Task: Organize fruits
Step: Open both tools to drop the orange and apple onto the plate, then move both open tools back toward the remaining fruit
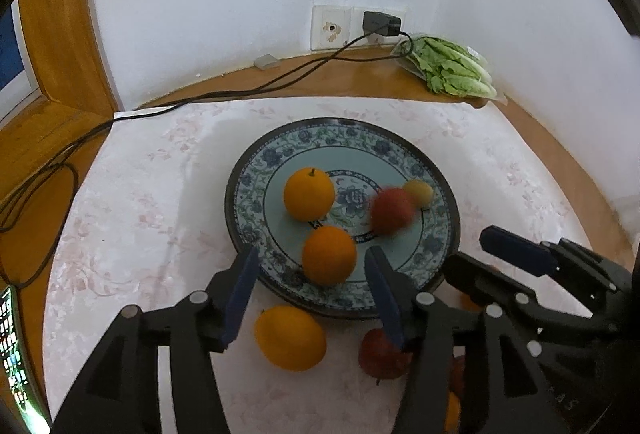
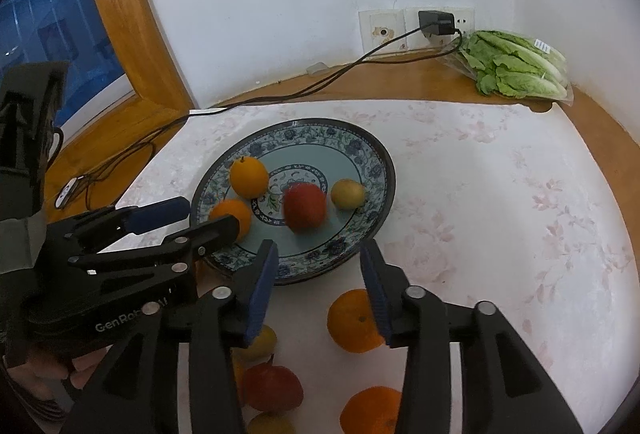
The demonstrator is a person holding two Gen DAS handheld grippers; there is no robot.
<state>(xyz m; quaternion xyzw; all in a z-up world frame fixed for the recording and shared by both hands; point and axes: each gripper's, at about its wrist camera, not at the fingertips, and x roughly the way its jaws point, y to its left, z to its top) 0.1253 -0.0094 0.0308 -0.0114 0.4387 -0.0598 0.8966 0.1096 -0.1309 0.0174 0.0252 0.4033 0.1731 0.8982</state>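
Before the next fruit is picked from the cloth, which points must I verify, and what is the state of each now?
1. Left gripper empty: ok, jaws open, nothing pressed between them.
2. Right gripper empty: ok, jaws open.
3. Red apple at rest on the plate: not ok, it is blurred, likely rolling.
4. Room left on the plate: ok, the far part is bare.
5. Fruit left on the cloth: ok, an orange lies near the right gripper.
6. Grippers apart from each other: cannot tell.

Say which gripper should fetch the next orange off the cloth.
Probably right: the right gripper, jaws open and empty, hangs directly over an orange on the cloth.
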